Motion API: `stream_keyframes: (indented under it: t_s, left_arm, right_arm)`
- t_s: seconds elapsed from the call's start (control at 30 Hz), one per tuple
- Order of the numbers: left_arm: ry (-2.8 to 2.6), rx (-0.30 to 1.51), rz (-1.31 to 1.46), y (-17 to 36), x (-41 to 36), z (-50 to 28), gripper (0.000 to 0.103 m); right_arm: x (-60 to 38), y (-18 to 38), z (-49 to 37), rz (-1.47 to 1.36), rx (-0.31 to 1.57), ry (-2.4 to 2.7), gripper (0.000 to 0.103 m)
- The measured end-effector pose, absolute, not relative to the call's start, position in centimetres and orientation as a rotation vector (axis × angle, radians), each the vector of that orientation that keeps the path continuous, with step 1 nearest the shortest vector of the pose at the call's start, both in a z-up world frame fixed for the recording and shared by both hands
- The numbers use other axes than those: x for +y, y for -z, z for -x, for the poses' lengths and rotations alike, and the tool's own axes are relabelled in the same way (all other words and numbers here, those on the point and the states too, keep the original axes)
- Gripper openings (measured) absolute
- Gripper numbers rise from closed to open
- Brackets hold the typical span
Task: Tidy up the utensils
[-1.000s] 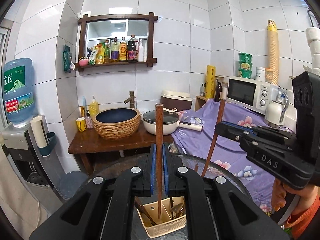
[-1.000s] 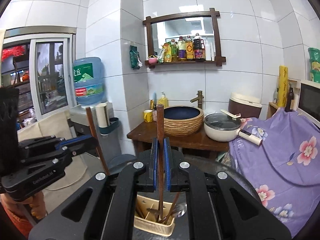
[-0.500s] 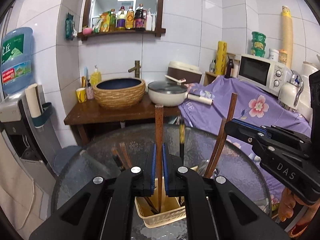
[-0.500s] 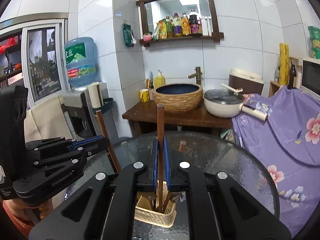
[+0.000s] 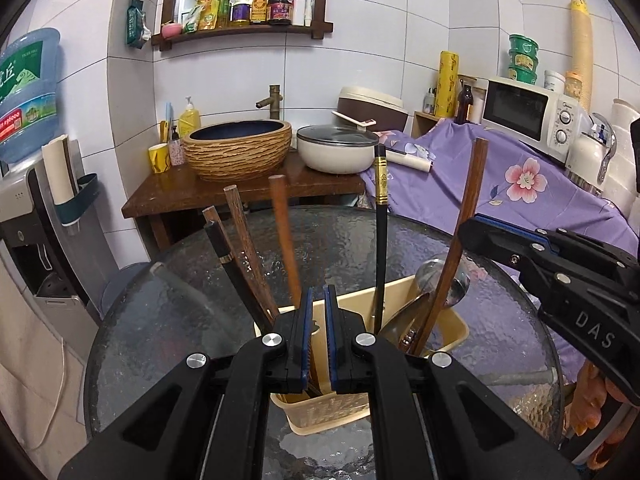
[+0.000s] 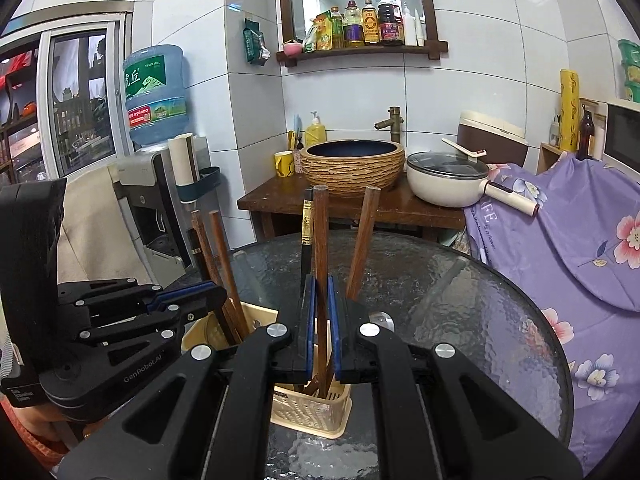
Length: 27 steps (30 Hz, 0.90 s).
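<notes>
A cream utensil basket stands on the round glass table and holds several chopsticks and a metal spoon. It also shows in the right wrist view. My left gripper hangs just above the basket; its jaws stand slightly apart with nothing between them, and a brown chopstick leans in the basket behind them. My right gripper is shut on a brown chopstick whose lower end is inside the basket. In the left wrist view the right gripper holds that chopstick.
Behind the table stand a wooden counter with a woven basin and a white pot. A purple flowered cloth covers things at the right. A water dispenser stands at the left.
Both grippers have come down toward the basket. The left gripper's jaws have parted and let its brown chopstick drop into the basket. The right chopstick's tip has gone into the basket.
</notes>
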<state>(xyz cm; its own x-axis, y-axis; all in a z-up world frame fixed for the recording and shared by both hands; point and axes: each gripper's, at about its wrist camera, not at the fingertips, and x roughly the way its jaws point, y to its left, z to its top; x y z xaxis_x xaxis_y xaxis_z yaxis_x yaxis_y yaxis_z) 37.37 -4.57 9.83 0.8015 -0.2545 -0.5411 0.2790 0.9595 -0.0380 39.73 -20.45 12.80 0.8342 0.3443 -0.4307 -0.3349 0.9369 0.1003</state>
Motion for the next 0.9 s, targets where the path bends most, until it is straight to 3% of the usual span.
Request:
stream_keyframes:
  t_s: [0.1, 0.13, 0.17, 0.2, 0.3, 0.37, 0.5, 0.67, 0.9]
  left_arm:
    - [0.293, 0.56, -0.046, -9.9, -4.4, -36.8, 0.012]
    - [0.293, 0.555, -0.049, -10.0, -4.4, -36.6, 0.016]
    - [0.295, 0.546, -0.053, -10.0, -4.3, -36.1, 0.027]
    - [0.296, 0.536, -0.054, -10.1, -4.2, -35.6, 0.041]
    - [0.284, 0.495, -0.065, -10.1, -4.0, -33.8, 0.062]
    - [0.267, 0.471, -0.087, -9.9, -3.7, -32.1, 0.071]
    - [0.23, 0.389, -0.093, -9.2, -2.5, -27.5, 0.097]
    - [0.19, 0.304, -0.069, -7.5, -1.2, -22.0, 0.097]
    - [0.093, 0.242, -0.055, -3.4, 0.0, -16.4, 0.097]
  right_arm:
    - [-20.6, -12.7, -39.2, -0.015, 0.443, -0.343, 0.022]
    - [-20.7, -12.8, -38.9, -0.018, 0.434, -0.34, 0.039]
    - [-21.0, -12.8, -38.5, -0.028, 0.421, -0.336, 0.048]
    - [-21.4, -12.9, -37.8, -0.041, 0.397, -0.328, 0.049]
    - [-21.7, -13.2, -35.8, -0.023, 0.353, -0.32, 0.051]
    - [-21.8, -13.2, -33.9, 0.004, 0.328, -0.297, 0.069]
    - [-22.5, -12.3, -30.2, 0.006, 0.306, -0.287, 0.085]
    - [-23.1, -9.5, -25.6, -0.029, 0.297, -0.313, 0.091]
    - [-22.3, -4.7, -19.0, 0.003, 0.229, -0.25, 0.092]
